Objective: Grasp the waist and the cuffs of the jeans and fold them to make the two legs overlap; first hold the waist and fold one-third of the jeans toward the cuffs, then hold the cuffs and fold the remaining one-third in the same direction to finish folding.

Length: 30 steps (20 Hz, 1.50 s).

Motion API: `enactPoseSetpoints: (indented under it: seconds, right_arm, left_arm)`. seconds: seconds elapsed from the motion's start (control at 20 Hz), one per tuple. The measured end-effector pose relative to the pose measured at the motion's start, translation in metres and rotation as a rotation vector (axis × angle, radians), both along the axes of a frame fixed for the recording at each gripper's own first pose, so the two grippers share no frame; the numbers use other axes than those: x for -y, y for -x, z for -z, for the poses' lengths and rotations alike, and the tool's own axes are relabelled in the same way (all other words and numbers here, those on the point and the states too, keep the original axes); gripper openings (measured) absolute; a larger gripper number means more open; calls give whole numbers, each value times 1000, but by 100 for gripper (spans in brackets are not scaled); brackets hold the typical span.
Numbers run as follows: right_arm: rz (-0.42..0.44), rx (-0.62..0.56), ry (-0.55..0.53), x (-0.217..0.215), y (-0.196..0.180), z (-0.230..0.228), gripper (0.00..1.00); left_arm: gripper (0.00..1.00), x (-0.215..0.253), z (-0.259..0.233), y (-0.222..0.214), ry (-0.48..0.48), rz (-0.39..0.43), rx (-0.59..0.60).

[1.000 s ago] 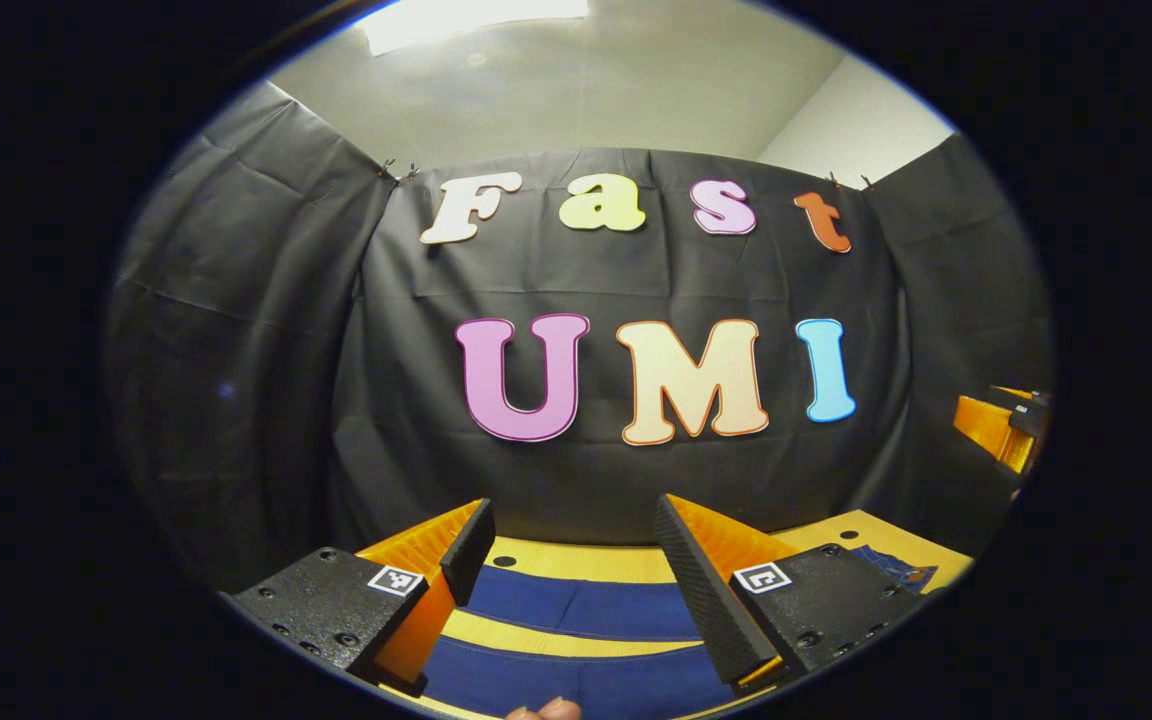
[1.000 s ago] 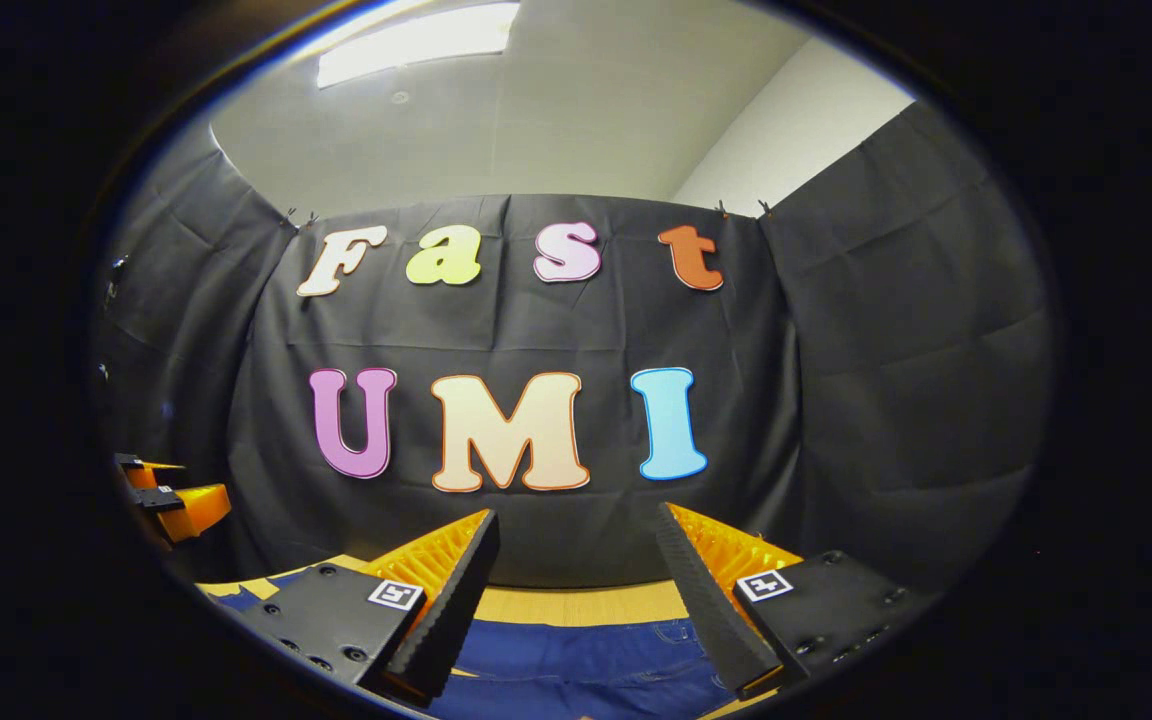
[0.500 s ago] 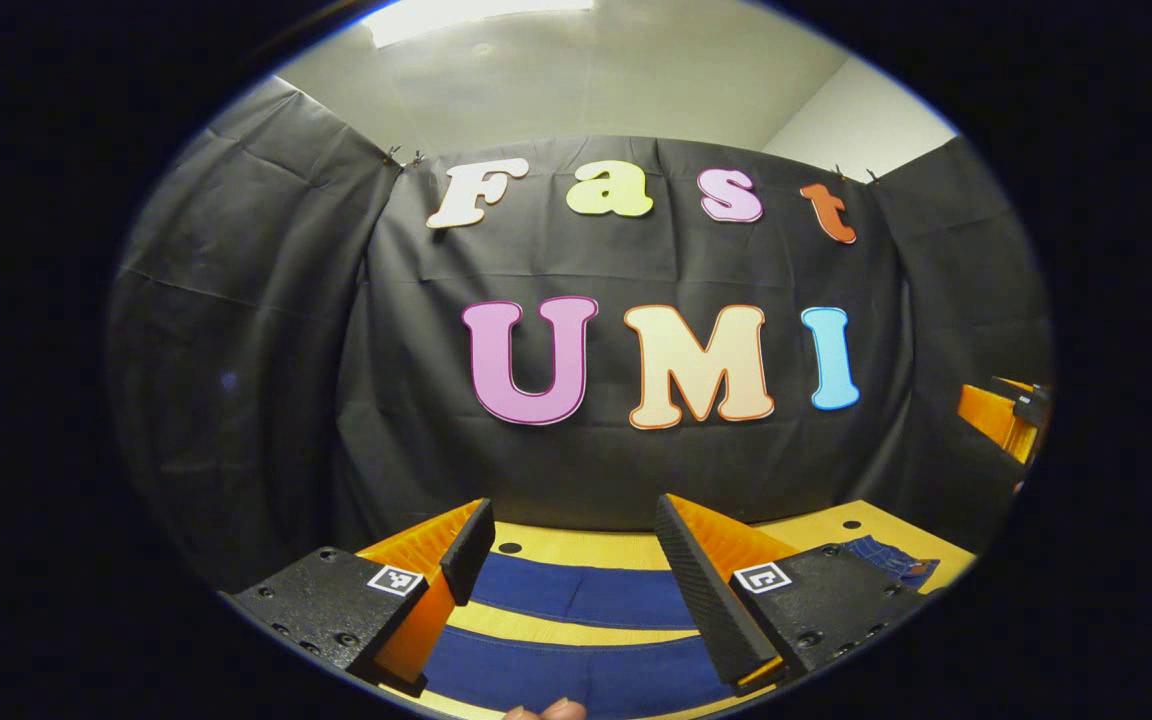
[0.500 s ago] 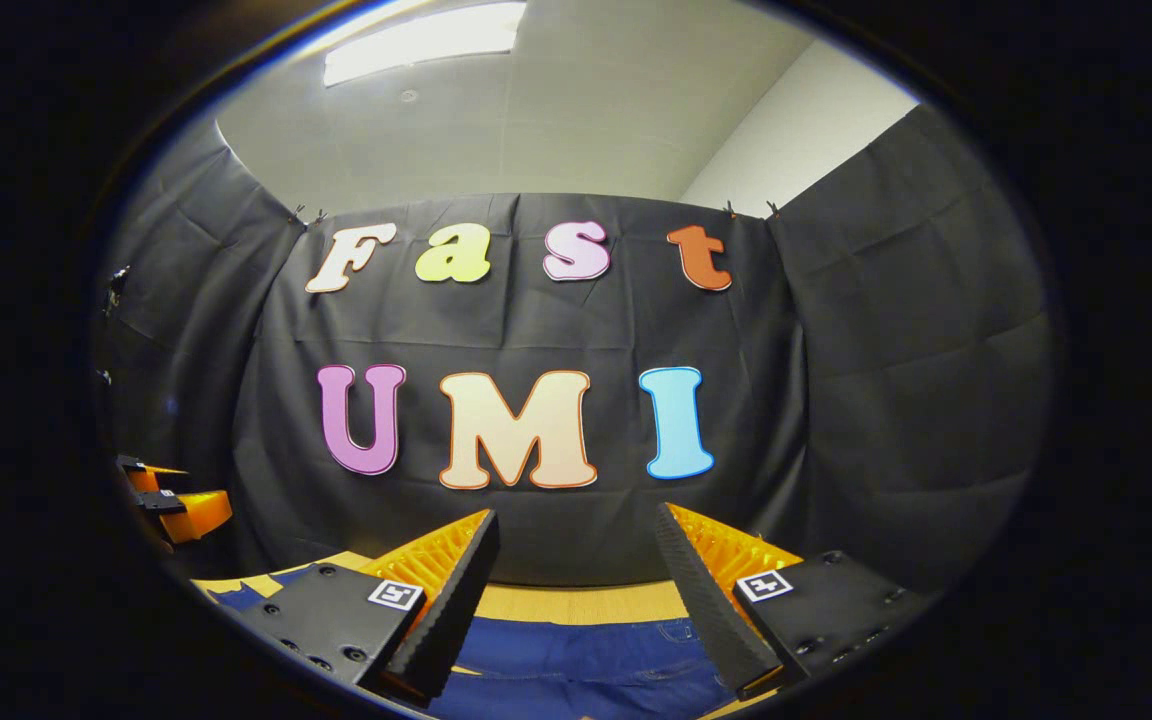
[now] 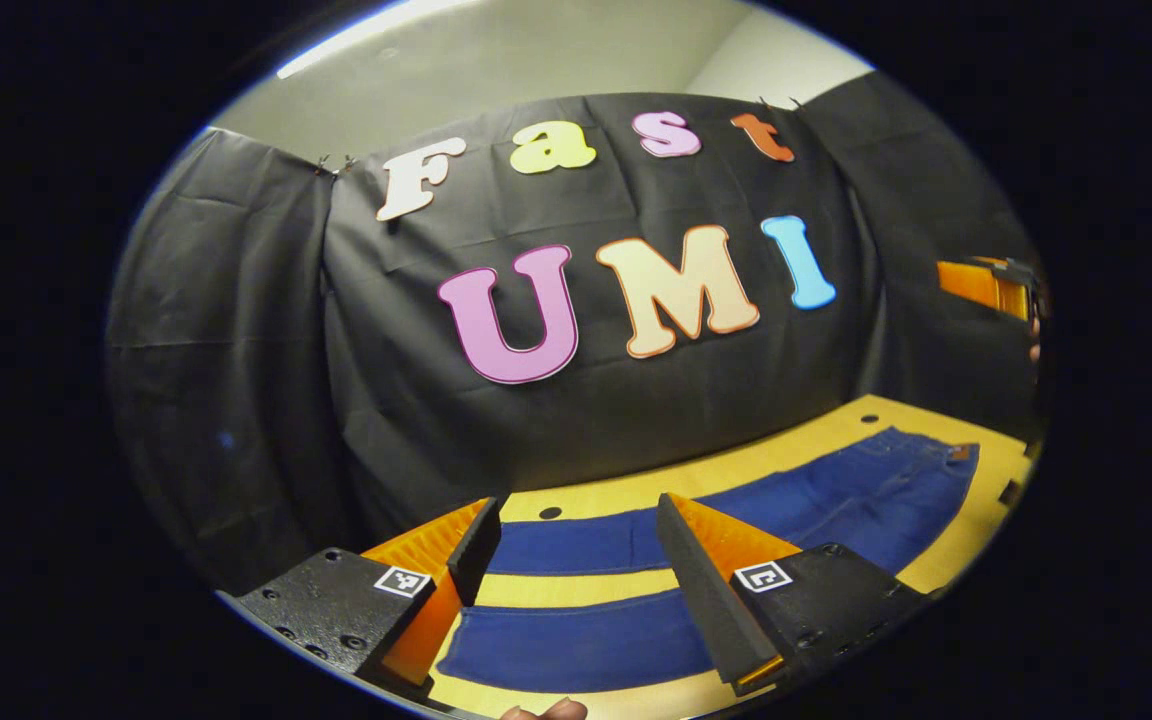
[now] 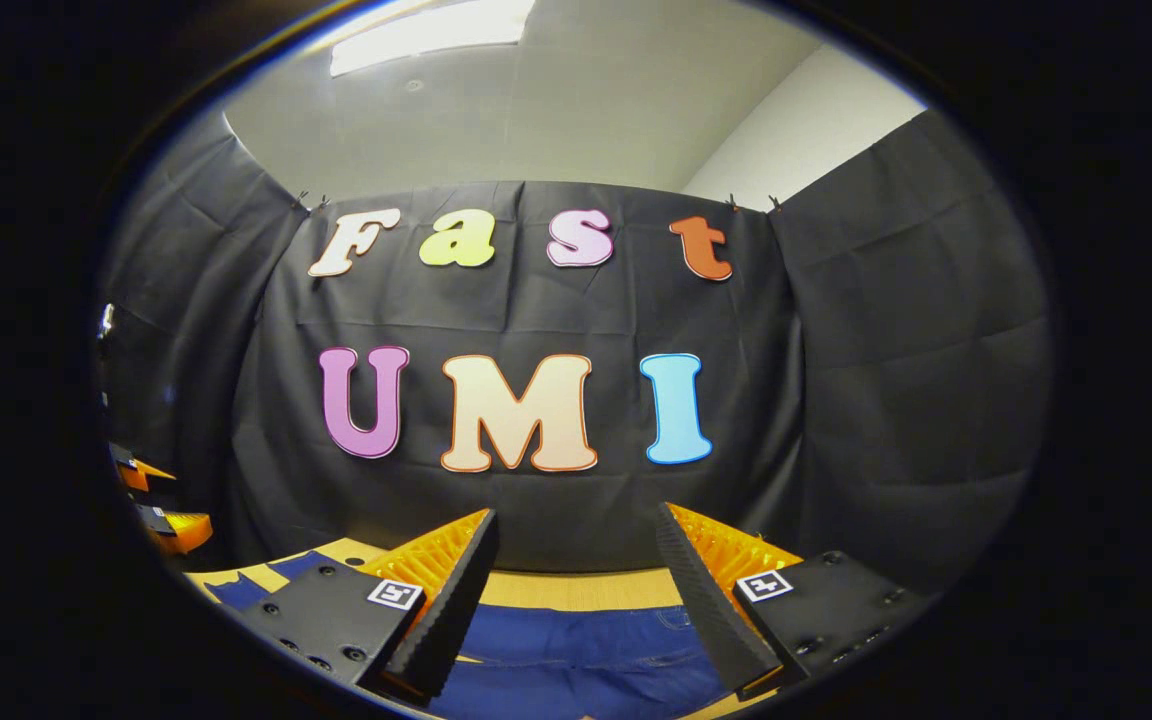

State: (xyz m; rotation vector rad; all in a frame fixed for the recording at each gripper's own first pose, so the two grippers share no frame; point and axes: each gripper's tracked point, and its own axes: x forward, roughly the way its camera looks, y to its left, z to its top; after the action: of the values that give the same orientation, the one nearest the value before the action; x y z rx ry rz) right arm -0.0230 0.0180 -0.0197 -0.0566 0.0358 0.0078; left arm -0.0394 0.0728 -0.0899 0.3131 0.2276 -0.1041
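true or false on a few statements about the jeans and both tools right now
1. The jeans lie flat on the table with the two legs apart. True.
2. The left tool is shut on a cuff. False: its fingers stand apart over the legs, gripping nothing.
3. The right tool is open above the jeans. True.
4. The jeans are already folded in thirds. False: they lie spread out at full length.
5. The table is white. False: it is yellowish wood.

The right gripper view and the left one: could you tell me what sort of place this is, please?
Probably an indoor recording booth, not a home: black cloth walls clipped up under a plain ceiling light, and a wooden table with jeans laid flat.
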Motion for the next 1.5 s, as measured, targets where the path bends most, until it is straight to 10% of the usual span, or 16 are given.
enactPoseSetpoints:
  seconds: [1.5]
  right_arm:
    - [140, -144, 119, 20, 36, 58, 98]
  left_arm:
    - [96, -59, 276, 69, -767, 579, -617]
